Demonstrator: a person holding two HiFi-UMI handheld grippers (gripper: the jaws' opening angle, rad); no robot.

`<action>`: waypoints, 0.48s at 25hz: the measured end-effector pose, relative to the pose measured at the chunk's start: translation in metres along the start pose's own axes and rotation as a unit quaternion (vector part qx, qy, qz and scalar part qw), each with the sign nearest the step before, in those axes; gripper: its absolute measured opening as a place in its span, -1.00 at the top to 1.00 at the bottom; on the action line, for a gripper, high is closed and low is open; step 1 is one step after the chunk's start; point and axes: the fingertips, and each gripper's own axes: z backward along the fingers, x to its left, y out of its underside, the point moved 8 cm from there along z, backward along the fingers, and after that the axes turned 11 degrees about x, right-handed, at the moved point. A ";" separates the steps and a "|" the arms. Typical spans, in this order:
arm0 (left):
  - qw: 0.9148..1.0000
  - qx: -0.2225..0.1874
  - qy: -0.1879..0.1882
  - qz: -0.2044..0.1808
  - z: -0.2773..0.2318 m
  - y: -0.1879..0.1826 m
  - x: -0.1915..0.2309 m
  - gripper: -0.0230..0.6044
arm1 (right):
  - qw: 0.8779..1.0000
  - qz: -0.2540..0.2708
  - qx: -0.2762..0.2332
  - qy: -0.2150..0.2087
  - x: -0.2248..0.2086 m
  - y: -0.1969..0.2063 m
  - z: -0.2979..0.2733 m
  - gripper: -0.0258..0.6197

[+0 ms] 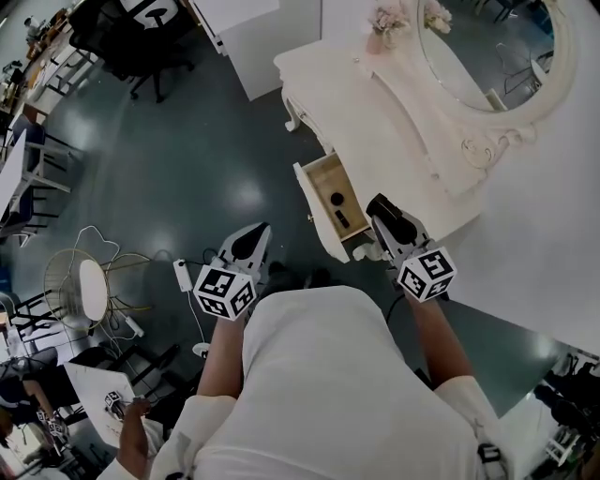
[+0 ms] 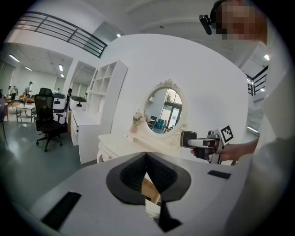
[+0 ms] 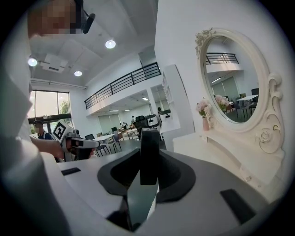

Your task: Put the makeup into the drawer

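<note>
Head view: both grippers were held out in front of the person, at the white dressing table. Its drawer was pulled open, and the pale wooden inside was exposed.

Right gripper: the jaws were clamped on the makeup, a flat black piece held upright between the pads. In the head view this gripper was placed just beside the open drawer, on its right side, with the black piece at the tip near the drawer's edge. The makeup was therefore held in the jaws and not yet laid in the drawer.

Left gripper: the jaws were brought together, tips touching, and nothing was seen between them. It was held to the left of the drawer, over the dark floor, apart from the table.

Drawer contents: two small dark items were noted on the wooden bottom; their kind could not be made out.

Surroundings: an oval mirror in a carved white frame was mounted at the back of the table, and pink flowers were set beside it.
</note>
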 end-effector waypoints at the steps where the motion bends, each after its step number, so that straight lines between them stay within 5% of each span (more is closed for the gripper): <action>1: 1.000 0.002 0.002 0.000 -0.002 -0.001 0.001 0.87 | 1.000 0.000 0.003 -0.002 0.000 0.000 -0.002 0.57; 12: 0.999 0.019 0.048 -0.018 -0.033 -0.027 0.053 0.87 | 1.000 -0.016 0.016 0.013 0.007 -0.013 -0.045 0.57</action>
